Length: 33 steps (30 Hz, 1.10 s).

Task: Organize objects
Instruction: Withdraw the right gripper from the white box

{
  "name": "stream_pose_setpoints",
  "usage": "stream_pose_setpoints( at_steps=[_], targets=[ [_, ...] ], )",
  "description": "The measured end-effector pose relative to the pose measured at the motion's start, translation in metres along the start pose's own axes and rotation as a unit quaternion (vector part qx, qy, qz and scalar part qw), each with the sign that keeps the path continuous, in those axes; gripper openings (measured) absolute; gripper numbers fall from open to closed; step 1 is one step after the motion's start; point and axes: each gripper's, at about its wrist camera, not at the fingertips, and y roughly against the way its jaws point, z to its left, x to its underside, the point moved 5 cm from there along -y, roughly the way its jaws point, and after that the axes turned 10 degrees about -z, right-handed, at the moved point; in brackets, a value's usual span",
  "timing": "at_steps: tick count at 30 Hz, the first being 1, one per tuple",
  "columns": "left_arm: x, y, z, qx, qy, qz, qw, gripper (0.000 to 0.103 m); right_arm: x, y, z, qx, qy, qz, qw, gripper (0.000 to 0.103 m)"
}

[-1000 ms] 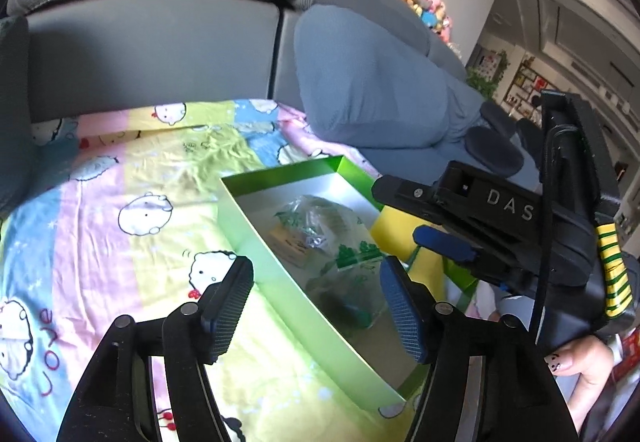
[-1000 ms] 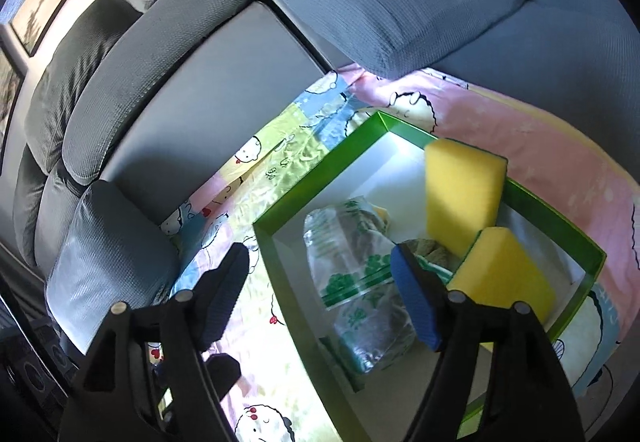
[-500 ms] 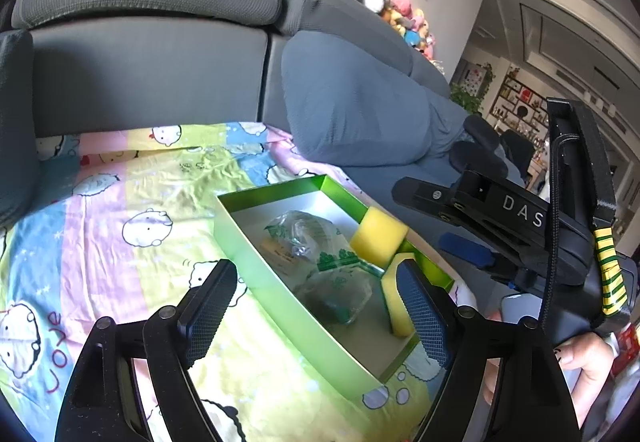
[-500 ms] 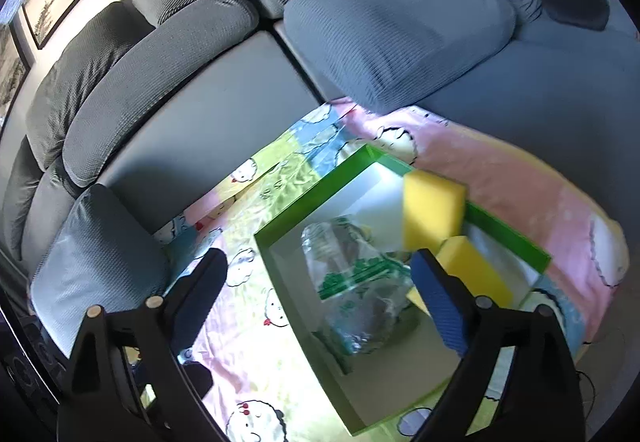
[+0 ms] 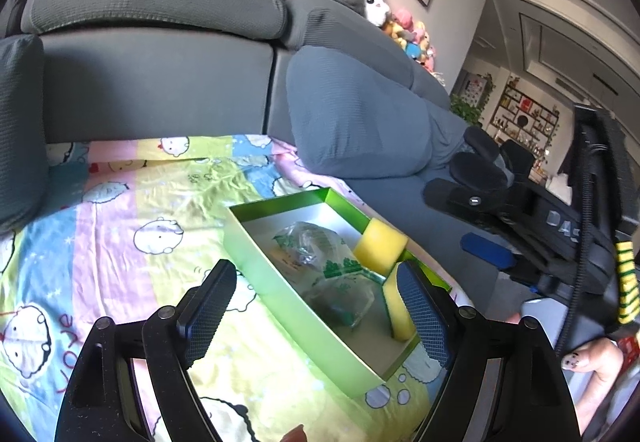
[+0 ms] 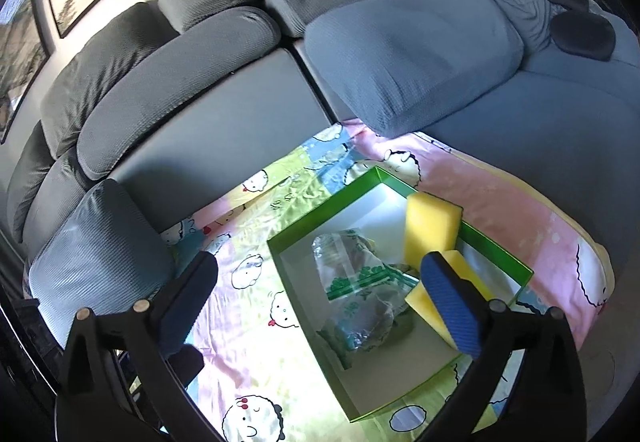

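Note:
A green open box point(image 5: 280, 290) point(image 6: 296, 290) lies on a pastel cartoon-print cloth point(image 5: 132, 226) point(image 6: 248, 322). Inside it are a clear plastic bag with green print point(image 5: 324, 262) point(image 6: 360, 294) and two yellow sponges, one leaning on the box's far rim point(image 5: 380, 248) point(image 6: 430, 228), one nearer me point(image 5: 396, 306) point(image 6: 460, 274). My left gripper point(image 5: 316, 310) is open and empty, above the box's near side. My right gripper point(image 6: 320, 306) is open and empty, held above the box; its body point(image 5: 532, 222) shows at the right in the left wrist view.
The cloth covers a grey sofa seat with back cushions point(image 5: 152, 2) point(image 6: 180, 54) and a blue-grey pillow point(image 5: 360, 114) point(image 6: 416, 46) beside the box. Plush toys point(image 5: 404, 26) sit on the sofa's far end. A grey armrest cushion point(image 6: 92, 254) lies left.
Both grippers have pulled back and up from the box, so it looks smaller. Both sponges now show inside it. The jaws stay open.

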Motion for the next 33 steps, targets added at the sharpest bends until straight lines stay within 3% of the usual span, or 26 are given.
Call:
stream_pose_setpoints(
  at_steps=[9,16,25,31,33],
  targets=[
    [-0.003,0.007,0.005,-0.007,0.005,-0.008,0.9999,0.083,-0.002,0.012,0.013,0.002,0.019,-0.014,1.000,0.101],
    [-0.004,0.009,0.012,-0.004,0.017,-0.003,0.9998,0.083,0.006,0.008,0.020,0.046,0.050,0.001,0.998,0.101],
    [-0.007,0.016,0.019,0.005,0.035,-0.012,0.9993,0.083,0.008,0.012,0.031,0.060,0.075,-0.005,0.995,0.101],
    [-0.003,0.019,0.029,-0.010,0.046,-0.010,0.9989,0.083,0.010,0.011,0.041,0.052,0.091,-0.004,0.994,0.101],
    [0.000,0.020,0.037,-0.031,0.050,-0.007,0.9982,0.083,0.012,0.010,0.045,0.047,0.100,-0.003,0.994,0.101]
  ],
)
